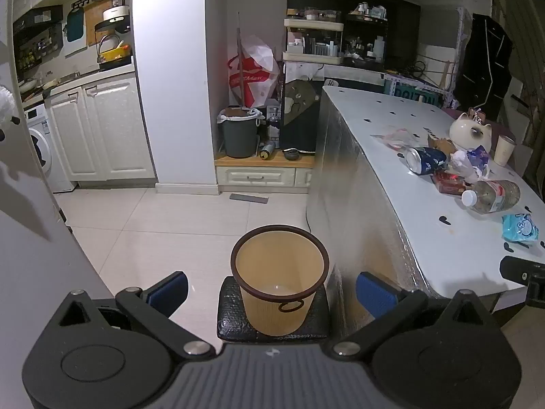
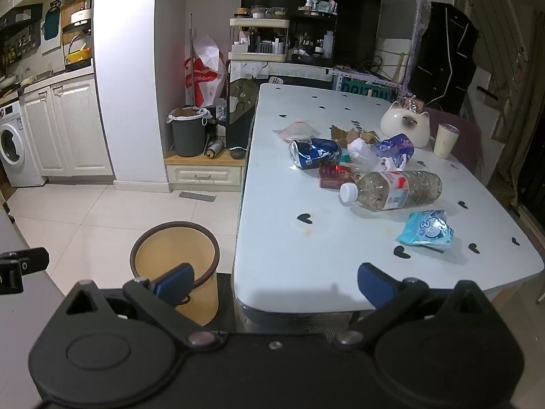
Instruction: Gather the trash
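Both tools, the left tool [image 1: 271, 288] and the right tool [image 2: 276, 281], are held wide open and empty. The clear plastic bottle [image 2: 391, 189] is seen lying sideways on the white surface [image 2: 272, 238], right of centre, nearer the right tool. The tan round bin [image 2: 175, 262] is seen at the lower left.

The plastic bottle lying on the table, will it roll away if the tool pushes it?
Probably yes: the plastic bottle lies on its side on the smooth table, so its round body may roll. It looks nearly empty, so likely light. Its thin clear wall might dent when squeezed.

Pale tiled floor [image 1: 163, 225], white kitchen cabinets [image 1: 102, 129], washing machine [image 2: 13, 146], cluttered dark shelving [image 2: 306, 34] behind white table [image 2: 306, 245].
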Motion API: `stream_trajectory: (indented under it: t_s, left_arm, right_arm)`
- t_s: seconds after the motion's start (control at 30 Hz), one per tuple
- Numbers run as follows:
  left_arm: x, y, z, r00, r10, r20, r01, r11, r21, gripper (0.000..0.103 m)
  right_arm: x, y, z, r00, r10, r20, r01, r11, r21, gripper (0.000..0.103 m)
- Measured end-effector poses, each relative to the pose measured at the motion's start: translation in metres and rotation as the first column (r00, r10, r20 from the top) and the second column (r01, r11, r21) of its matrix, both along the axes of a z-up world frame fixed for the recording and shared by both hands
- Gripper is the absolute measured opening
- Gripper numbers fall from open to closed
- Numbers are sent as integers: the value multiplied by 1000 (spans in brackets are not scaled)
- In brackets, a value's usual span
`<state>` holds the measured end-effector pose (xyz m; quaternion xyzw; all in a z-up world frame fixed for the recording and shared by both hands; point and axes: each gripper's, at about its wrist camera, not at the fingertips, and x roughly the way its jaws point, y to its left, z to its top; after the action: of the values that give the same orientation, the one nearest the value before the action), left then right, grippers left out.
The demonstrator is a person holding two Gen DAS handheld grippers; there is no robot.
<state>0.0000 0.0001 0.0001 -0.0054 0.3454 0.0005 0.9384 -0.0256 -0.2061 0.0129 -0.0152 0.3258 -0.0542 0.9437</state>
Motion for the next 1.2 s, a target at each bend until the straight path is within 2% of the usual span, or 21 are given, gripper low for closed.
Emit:
stream_trajectory:
  t_s: [1.2]
  left_arm:
    - [2,0,0,1000,-4,7,4,1000,4,103]
  right_arm:
    - [-3,2,0,1000,1,3,-1,1000,-1,103]
